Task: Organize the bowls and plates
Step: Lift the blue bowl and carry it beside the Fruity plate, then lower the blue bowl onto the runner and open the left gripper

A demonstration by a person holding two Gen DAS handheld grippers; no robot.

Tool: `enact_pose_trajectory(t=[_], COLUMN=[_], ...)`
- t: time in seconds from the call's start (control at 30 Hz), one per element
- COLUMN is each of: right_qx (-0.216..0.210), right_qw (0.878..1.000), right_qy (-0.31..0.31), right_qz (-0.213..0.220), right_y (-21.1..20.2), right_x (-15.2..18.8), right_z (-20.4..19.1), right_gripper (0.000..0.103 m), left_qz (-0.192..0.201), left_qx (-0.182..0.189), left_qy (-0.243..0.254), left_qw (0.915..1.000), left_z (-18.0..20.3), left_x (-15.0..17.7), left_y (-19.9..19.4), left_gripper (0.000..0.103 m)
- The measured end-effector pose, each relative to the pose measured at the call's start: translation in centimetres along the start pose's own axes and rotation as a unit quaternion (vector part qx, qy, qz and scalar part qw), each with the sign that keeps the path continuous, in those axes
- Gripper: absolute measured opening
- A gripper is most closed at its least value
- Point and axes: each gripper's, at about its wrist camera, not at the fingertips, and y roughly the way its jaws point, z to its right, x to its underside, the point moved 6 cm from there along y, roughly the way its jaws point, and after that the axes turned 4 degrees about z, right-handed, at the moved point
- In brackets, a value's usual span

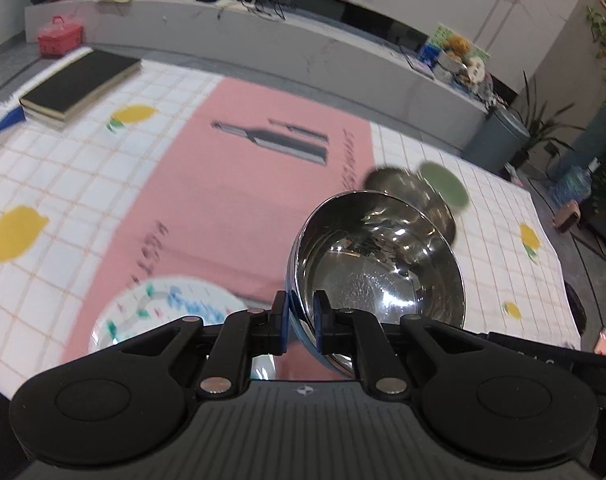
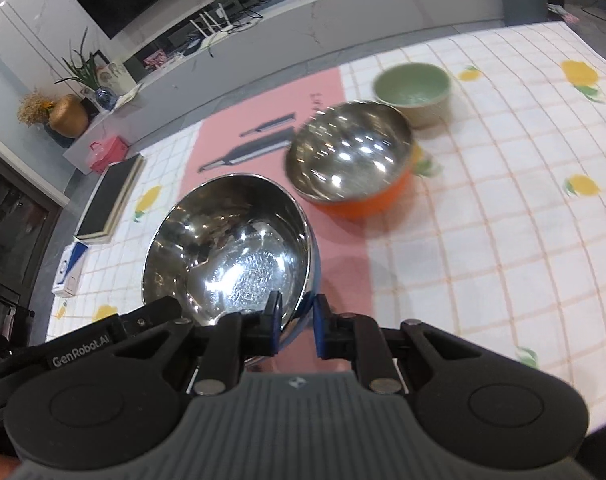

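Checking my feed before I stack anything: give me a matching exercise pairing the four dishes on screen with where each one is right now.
Things:
1. steel bowl with blue outside
2. orange bowl
3. green bowl
4. white plate

Places:
A. farthest away, on the checked cloth
B. lying flat, low beside the left claw
C. gripped at its rim by both the left claw and the right claw
D. resting between the gripped bowl and the farthest one

Pairs: 1-C, 2-D, 3-A, 4-B
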Motion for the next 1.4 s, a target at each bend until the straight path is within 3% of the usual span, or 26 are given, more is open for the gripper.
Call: enact_pose_trajectory(t=[0.23, 0.6, 1.3, 1.4], right_qx=[0.018, 0.038, 0.051, 0.055], right_qw=[0.999, 0.998, 0.997, 0.997], right_qy=[0.026, 0.027, 0.029, 0.023], right_qz=[-0.023, -0.051, -0.051, -0.045], right_y=[-0.8, -0.5, -0.3, -0.5], right_x=[2.0, 4.5, 5.2, 5.1], right_z=[3.1, 4.0, 4.7, 4.6], right_gripper=[0.013, 0.013, 0.013, 0.017], left_qz=[-0.026, -0.061, -0.077, -0.077], left_qx=[0.017, 0.016, 0.021, 0.03], left_qy=[0.008, 0.001, -0.008, -0.016], left_qw=[0.9995, 0.998, 0.9968, 0.9965], left_z=[1.6, 0.9, 0.9, 0.6], left_x=[2.6, 5.1, 5.9, 5.7], left_y=[0.5, 1.0, 1.8, 1.8], left_gripper=[0.014, 0.014, 0.015, 0.015])
